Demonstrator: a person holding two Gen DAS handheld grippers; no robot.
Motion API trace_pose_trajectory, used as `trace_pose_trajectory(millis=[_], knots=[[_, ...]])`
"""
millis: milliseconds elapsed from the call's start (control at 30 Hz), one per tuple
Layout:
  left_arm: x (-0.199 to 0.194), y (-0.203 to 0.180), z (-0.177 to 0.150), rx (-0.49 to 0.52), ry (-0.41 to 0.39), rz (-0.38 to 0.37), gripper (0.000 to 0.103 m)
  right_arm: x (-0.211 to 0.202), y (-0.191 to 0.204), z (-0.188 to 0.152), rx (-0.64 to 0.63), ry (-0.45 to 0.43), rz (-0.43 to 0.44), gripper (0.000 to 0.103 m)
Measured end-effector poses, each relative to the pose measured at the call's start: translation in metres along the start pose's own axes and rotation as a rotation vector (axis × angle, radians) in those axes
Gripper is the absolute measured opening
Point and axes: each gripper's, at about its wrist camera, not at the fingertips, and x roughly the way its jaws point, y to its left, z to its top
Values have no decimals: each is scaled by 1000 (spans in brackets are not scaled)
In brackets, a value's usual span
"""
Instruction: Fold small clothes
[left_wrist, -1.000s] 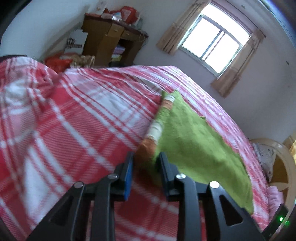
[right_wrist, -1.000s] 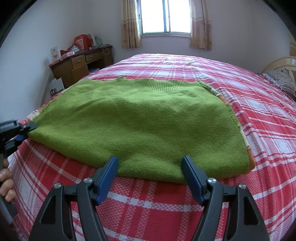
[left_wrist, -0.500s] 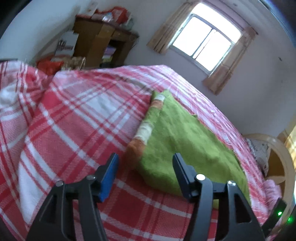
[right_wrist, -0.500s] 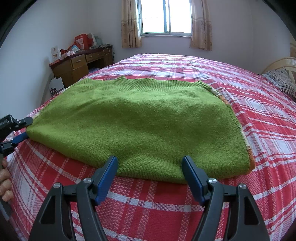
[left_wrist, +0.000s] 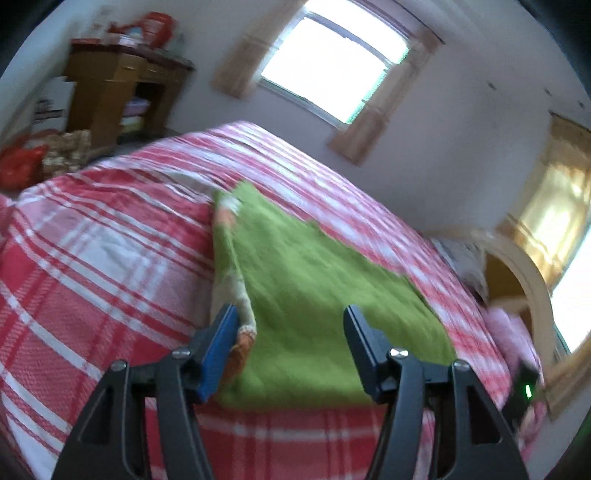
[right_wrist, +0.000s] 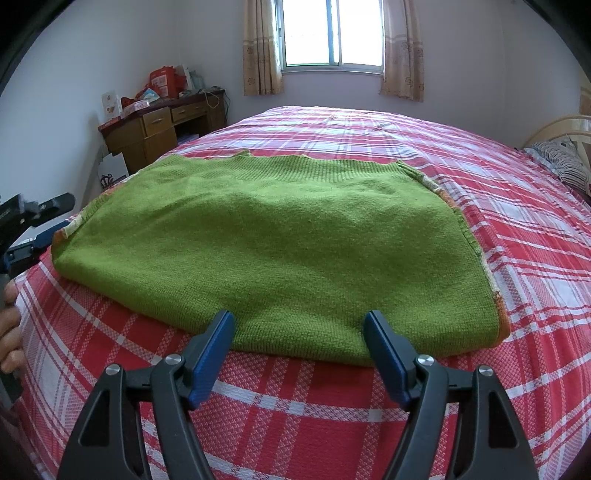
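A green knitted garment (right_wrist: 280, 243) with orange and white trim lies folded flat on the red plaid bedspread (right_wrist: 517, 236). My right gripper (right_wrist: 297, 332) is open, its jaws straddling the garment's near folded edge. My left gripper (left_wrist: 290, 328) is open at the garment's left corner (left_wrist: 243, 339), its blue pad beside the orange trim; the garment (left_wrist: 325, 295) fills the space between the jaws. The left gripper also shows at the left edge of the right wrist view (right_wrist: 33, 229), open beside the corner. Neither gripper holds anything.
A wooden desk (right_wrist: 159, 129) with clutter stands by the left wall. A window (right_wrist: 332, 33) with curtains is at the far wall. A headboard and pillow (right_wrist: 561, 162) are at the right. Bags (left_wrist: 22, 162) lie on the floor.
My left gripper let go of the garment's corner and opened wide, then swung right over the garment. My right gripper has stayed open in place.
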Motion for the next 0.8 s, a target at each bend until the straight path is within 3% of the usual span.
trace_pose_trajectory(millis=[133,367,567,667,733,800], knots=[[-3,-11,-11,116,118,2,61,0,-1,0,0,0,1,74],[-7,-19,5,234,122,85,69,1,0,0,-2,0,0,74],[12,-4,15,206,198,84,70,1,0,0,-2,0,-1,74],[2,8,1,188,221,56,63,1,0,0,-3,0,-1,74],[-4,11,-8,217,272,69,51,1,0,-1,-2,0,0,74],[-15,17,-12,260,306,95,45,0,0,-1,-2,0,0,74]])
